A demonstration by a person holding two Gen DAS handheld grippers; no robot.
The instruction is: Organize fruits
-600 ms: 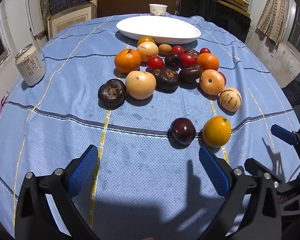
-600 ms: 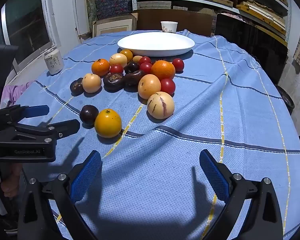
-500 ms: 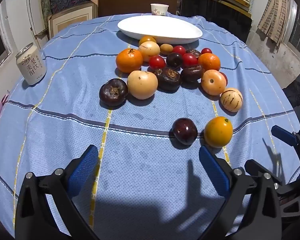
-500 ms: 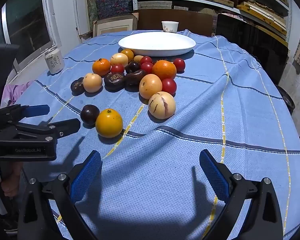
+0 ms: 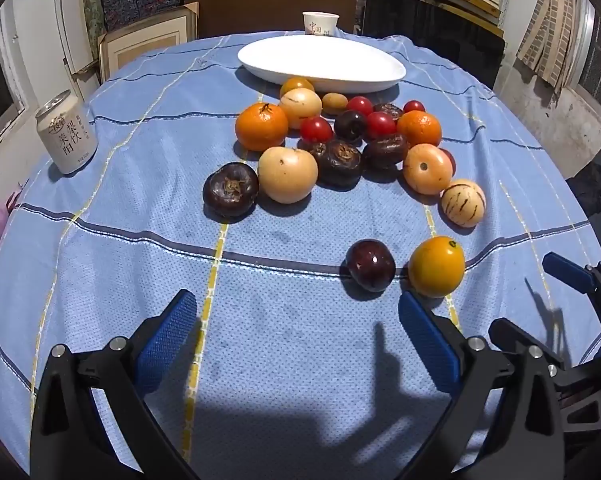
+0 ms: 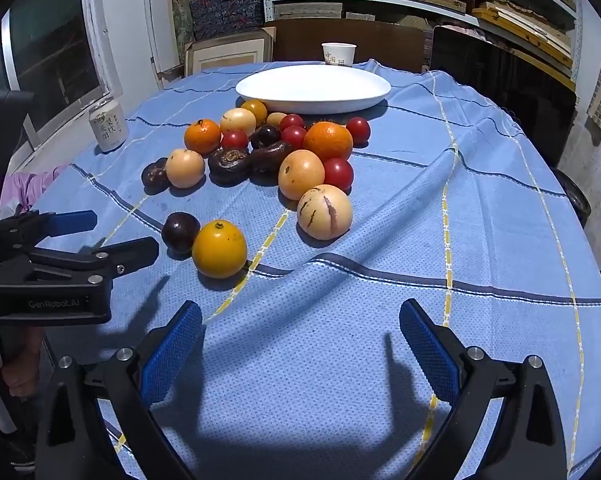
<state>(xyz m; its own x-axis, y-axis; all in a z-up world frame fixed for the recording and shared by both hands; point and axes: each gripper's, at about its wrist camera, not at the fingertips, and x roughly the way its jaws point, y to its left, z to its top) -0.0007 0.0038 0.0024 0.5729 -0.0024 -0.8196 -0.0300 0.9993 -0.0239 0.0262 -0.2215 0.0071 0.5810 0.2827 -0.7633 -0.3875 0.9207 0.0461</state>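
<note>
Grippers hang nearest, left gripper (image 5: 296, 336) and right gripper (image 6: 300, 344) both spread wide and holding nothing, their bodies cut off below; beyond, fruits (image 5: 340, 148) crowd the blue tablecloth (image 5: 140, 240), half hiding one another, before the white plate (image 5: 320, 60)

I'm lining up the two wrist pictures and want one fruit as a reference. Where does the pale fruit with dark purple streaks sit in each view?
Left wrist view: the streaked pale fruit lies right of centre, at the cluster's right edge.
Right wrist view: the same fruit lies near the middle, at the near end of the cluster.
Shared landmark: the white plate behind the fruits.
</note>
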